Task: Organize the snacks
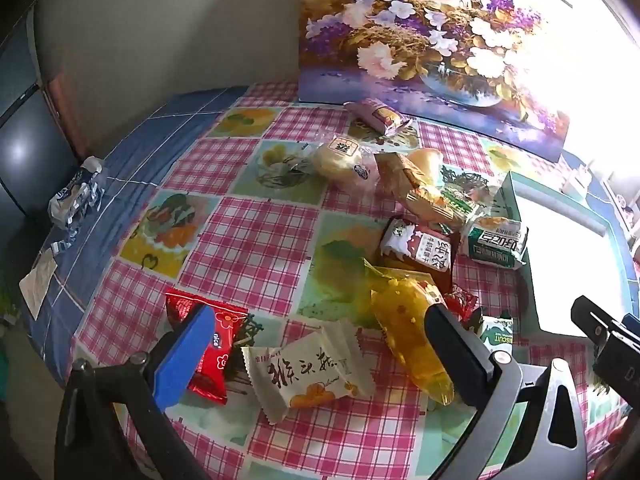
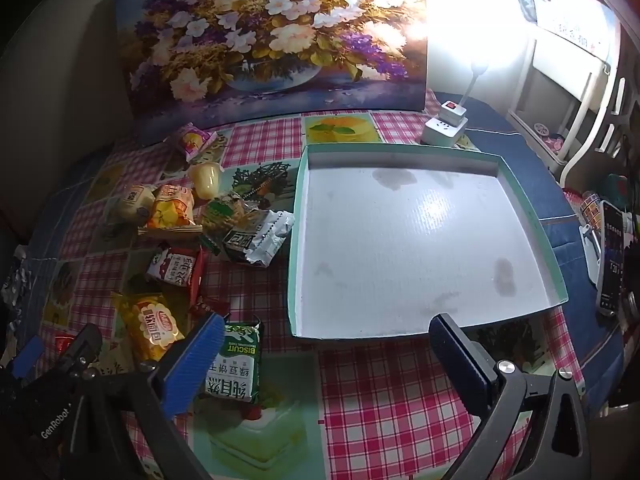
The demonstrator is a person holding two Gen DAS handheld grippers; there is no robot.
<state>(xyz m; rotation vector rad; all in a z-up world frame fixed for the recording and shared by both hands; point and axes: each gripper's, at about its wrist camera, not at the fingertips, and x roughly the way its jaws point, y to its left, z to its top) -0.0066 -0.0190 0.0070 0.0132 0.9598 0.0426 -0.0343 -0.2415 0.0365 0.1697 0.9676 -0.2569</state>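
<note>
Snacks (image 1: 416, 216) piled ahead of left claw (image 1: 316, 354), fingers spread

Glossy crinkled plastic snack wrappers (image 1: 308, 372), smooth checked oilcloth tablecloth (image 2: 400, 400), matt white cardboard tray (image 2: 532, 216).

Place: you are working in a home, at a dining-type table.
Table cover: a pink checked tablecloth (image 2: 392, 392) with fruit pictures.
Wall at 12 o'clock: a flower painting (image 2: 272, 36) leans there.
Power at 1 o'clock: a white socket adapter (image 2: 445, 125) with a small lamp.
Clutter at 3 o'clock: a phone (image 2: 610, 256) and a white shelf (image 2: 560, 92).
</note>
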